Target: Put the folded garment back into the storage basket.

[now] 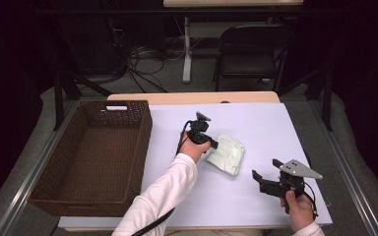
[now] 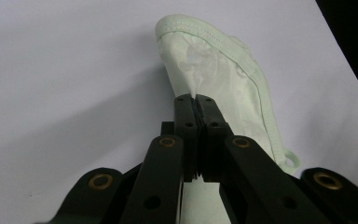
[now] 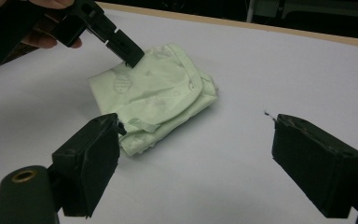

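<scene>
a folded pale green cloth [image 1: 227, 154] lies on the white table cover [image 1: 256, 123], just right of centre in the high view, its long axis running from the upper left toward the lower right of that frame. the left gripper [image 1: 212, 144], held in a hand at the end of a white sleeve [image 1: 167, 189], reaches in from the cloth's left and meets its upper left edge. in the left gripper view the two black jaws stand pressed together at centre frame, clenched on a thin fold of the cloth [image 2: 223, 84], which stretches away from the tips toward the top of the frame, its stitched hem curving down the right side to a small loop at the lower right. in the right gripper view the cloth [image 3: 156, 95] sits left of centre, a bundle of several layers with its long axis slanting from upper right to lower left, and the left gripper [image 3: 131, 56] comes down from the upper left corner onto its near upper edge. the right gripper [image 1: 257, 178] hovers low at the right of the high view, well apart from the cloth, its jaws released and spread wide with nothing between them. a dark brown wicker basket [image 1: 128, 147] stands at the left edge of the table, apart from the cloth. a folding chair [image 1: 251, 54] stands beyond the table's far edge.
</scene>
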